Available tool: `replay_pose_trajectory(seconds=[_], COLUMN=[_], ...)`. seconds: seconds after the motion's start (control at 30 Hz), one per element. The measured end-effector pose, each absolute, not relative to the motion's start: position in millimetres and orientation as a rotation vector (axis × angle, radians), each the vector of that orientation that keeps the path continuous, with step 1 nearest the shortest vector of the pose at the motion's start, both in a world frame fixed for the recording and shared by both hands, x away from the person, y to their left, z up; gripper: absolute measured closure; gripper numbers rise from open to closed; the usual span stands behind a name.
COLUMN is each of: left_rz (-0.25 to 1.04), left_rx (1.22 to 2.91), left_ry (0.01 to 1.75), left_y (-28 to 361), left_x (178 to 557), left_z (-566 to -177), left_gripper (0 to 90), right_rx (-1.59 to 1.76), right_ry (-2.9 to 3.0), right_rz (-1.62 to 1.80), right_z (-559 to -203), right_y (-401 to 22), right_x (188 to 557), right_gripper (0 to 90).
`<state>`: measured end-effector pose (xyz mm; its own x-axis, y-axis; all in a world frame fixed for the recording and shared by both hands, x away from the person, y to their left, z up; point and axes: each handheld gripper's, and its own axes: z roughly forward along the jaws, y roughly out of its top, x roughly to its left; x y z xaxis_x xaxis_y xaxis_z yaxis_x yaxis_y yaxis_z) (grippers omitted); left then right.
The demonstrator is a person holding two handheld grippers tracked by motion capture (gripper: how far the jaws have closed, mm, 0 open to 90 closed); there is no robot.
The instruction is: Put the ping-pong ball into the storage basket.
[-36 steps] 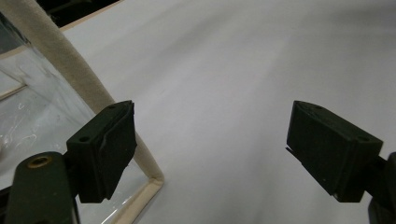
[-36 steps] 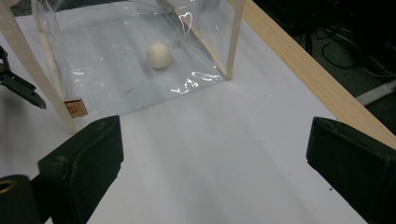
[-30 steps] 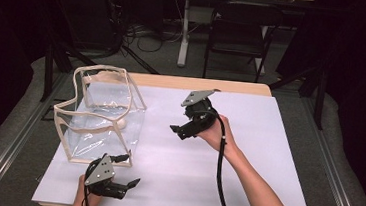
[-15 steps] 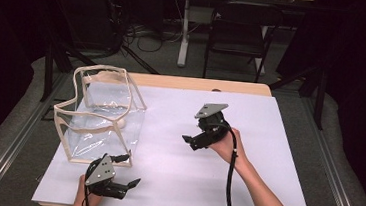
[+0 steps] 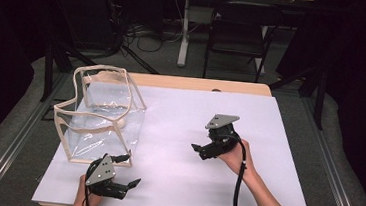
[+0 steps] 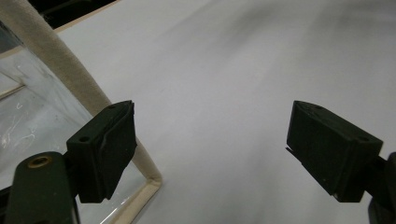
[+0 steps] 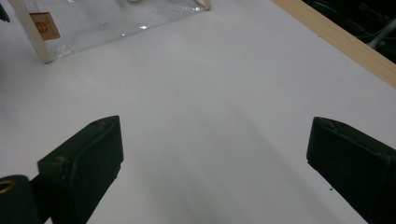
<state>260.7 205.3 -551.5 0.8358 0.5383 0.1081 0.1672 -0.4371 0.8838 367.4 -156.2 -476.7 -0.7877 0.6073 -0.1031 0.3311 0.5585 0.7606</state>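
A clear plastic bag with cream edging (image 5: 100, 116) stands open-topped on the left of the white table top (image 5: 180, 113). My left gripper (image 5: 129, 171) rests near the front edge, just in front of the bag's near corner (image 6: 149, 179), open and empty. My right gripper (image 5: 198, 151) hovers over the middle-right of the table, pointing left toward the bag (image 7: 107, 23), open with nothing between its jaws. A small pale item (image 5: 120, 123) shows inside the bag.
A bare wooden strip (image 5: 197, 84) runs along the table's far edge. Beyond it are a dark chair (image 5: 239, 35), a table leg and cables on the floor. A brown label (image 7: 45, 25) sits on the bag's near side.
My right gripper has drawn back from the table's middle toward the near right and dropped lower. The left gripper and the bag have stayed put.
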Motion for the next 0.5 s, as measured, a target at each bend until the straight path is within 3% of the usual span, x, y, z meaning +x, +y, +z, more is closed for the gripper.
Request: replay_pose_trajectory(seconds=[0.5], left_rz=[0.463], left_rx=[2.012], left_ry=[0.52], left_y=[204.5], left_x=[260.8], left_z=[-551.9], left_gripper=[16.2], right_rx=[0.825], right_ry=[2.424], right_rz=[1.037], right_z=[-501.3], right_y=[-181.8], right_x=[344.1], right_gripper=[3.5])
